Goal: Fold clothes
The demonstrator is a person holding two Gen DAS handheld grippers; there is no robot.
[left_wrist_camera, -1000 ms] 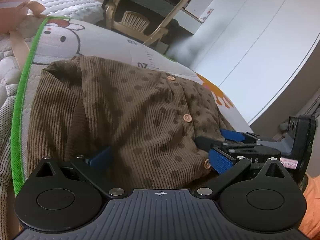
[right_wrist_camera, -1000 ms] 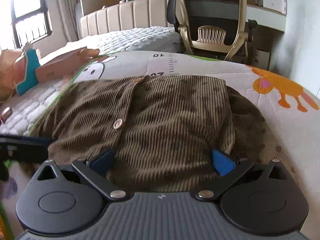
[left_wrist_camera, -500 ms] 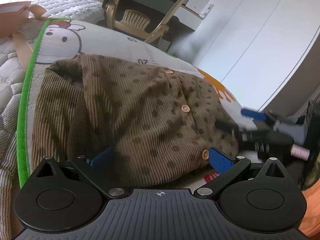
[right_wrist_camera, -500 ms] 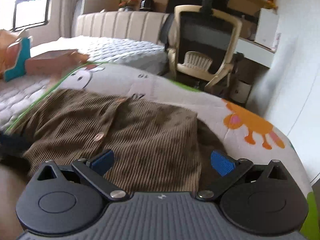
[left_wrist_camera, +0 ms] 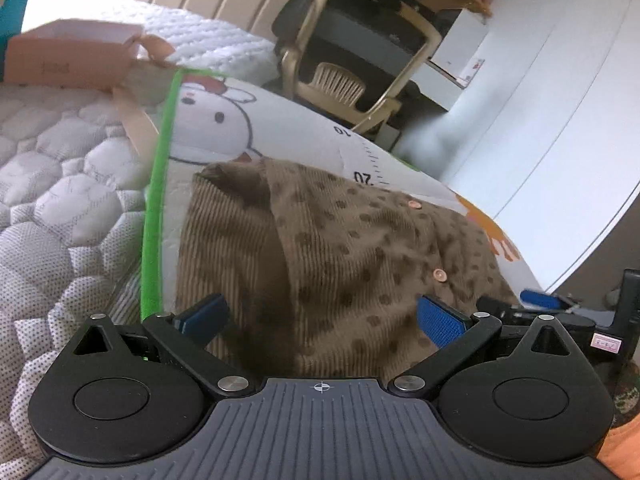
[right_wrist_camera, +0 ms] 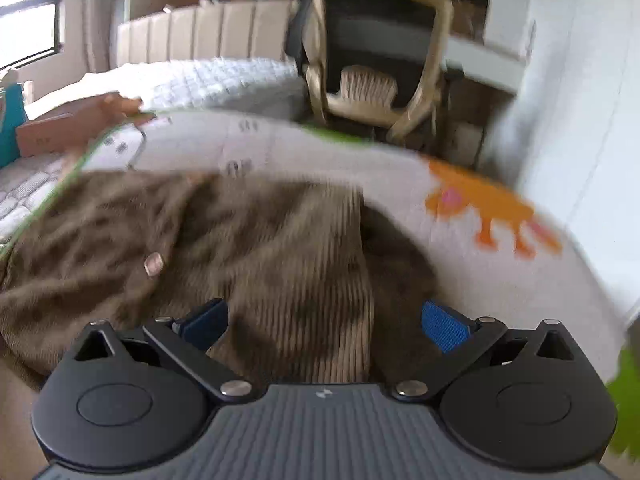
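A brown corduroy garment with dark dots and pink buttons lies folded in on itself on a white cartoon-printed mat. It also shows, blurred, in the right wrist view. My left gripper is open and empty, just short of the garment's near edge. My right gripper is open and empty over the garment's near right part. The right gripper's blue-padded fingers show at the right edge of the left wrist view, beside the garment.
The mat has a green border and lies on a quilted white mattress. A pink box with ribbon sits at the back left. An office chair and desk stand behind; a white wardrobe is at right.
Both grippers have pulled back from the garment and risen a little. The right wrist view is swinging, with motion blur. The garment lies as before.
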